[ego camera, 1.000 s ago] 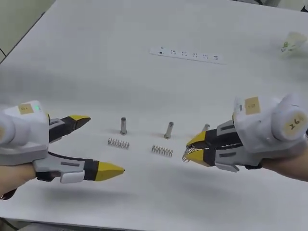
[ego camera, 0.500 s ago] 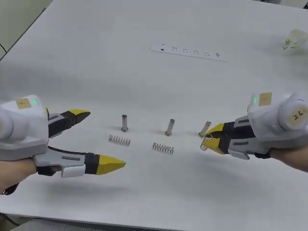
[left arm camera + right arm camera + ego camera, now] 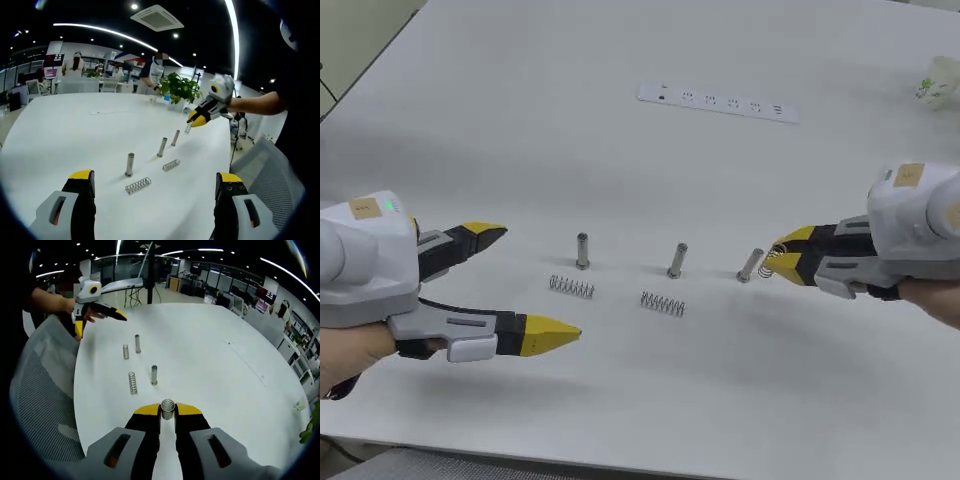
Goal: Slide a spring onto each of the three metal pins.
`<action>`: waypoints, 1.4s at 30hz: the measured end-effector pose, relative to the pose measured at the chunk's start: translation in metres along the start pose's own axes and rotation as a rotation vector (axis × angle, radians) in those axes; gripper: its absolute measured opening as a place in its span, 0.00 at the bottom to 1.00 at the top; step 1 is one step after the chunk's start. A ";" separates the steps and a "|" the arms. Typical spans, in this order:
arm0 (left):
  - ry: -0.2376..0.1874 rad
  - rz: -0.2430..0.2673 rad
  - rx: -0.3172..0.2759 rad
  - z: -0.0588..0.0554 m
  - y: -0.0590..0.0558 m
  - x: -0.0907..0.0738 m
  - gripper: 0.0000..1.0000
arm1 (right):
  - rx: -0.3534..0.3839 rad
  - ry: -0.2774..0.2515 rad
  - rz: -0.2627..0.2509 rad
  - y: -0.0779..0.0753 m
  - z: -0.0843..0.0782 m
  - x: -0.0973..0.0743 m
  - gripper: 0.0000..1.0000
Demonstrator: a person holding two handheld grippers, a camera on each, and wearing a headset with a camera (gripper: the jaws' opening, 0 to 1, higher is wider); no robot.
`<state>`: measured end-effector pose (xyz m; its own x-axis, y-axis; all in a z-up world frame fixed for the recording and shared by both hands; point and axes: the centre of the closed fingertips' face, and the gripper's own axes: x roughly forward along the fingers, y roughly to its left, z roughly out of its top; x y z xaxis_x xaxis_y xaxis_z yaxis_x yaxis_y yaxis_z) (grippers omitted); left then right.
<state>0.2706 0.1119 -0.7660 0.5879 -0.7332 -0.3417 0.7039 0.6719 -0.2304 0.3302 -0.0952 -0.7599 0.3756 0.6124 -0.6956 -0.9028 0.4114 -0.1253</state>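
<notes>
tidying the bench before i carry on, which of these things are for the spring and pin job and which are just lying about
For the job: left pin, middle pin, right pin; left loose spring, right loose spring; held spring in the shut right tongs; open left tongs.
Lying about: power strip; blurred pale item, far right.
</notes>
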 end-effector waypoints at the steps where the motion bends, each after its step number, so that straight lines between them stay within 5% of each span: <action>1: 0.002 -0.001 -0.001 0.000 0.000 0.000 0.98 | 0.004 -0.007 -0.004 -0.002 0.002 0.000 0.08; 20: -0.008 0.007 -0.012 0.003 0.001 -0.003 0.97 | 0.055 -0.028 -0.044 -0.027 0.010 0.008 0.08; 42: -0.003 0.010 -0.024 -0.001 0.003 -0.005 0.95 | 0.087 0.032 -0.011 -0.021 -0.010 0.025 0.08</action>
<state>0.2692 0.1173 -0.7657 0.5960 -0.7266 -0.3418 0.6882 0.6816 -0.2488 0.3560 -0.0951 -0.7813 0.3775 0.5863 -0.7168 -0.8766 0.4758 -0.0726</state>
